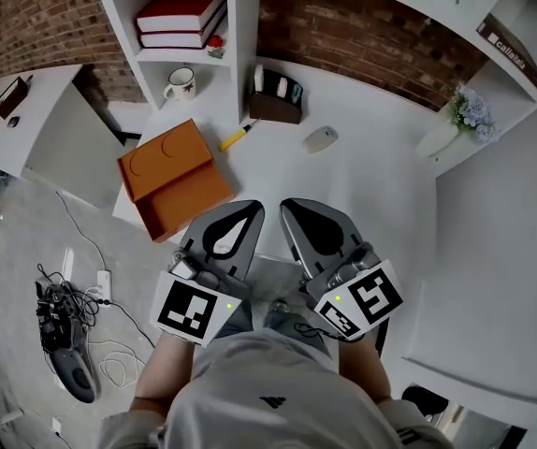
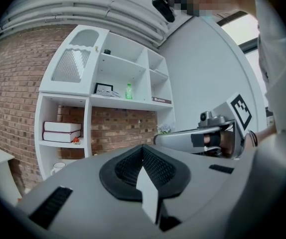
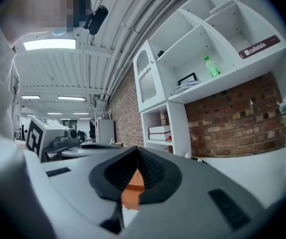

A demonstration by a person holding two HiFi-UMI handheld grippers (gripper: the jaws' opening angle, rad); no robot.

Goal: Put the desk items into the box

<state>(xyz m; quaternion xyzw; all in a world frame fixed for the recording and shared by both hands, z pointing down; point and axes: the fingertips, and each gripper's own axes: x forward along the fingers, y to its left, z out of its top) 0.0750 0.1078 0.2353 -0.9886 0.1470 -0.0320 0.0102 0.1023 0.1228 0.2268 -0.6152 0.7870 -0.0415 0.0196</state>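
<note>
The left gripper and right gripper are hovering side by side, each with its jaws pressed together on nothing. Just beyond the left one, the orange box is lying open at the left edge of the surface. A yellow pen and a mouse are resting farther back.

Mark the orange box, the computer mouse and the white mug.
orange box (image 1: 161, 160): head view, on the flat panel with the round embossing.
computer mouse (image 1: 321, 139): head view, middle of its top shell.
white mug (image 1: 181, 84): head view, on its body, beside the handle.
</note>
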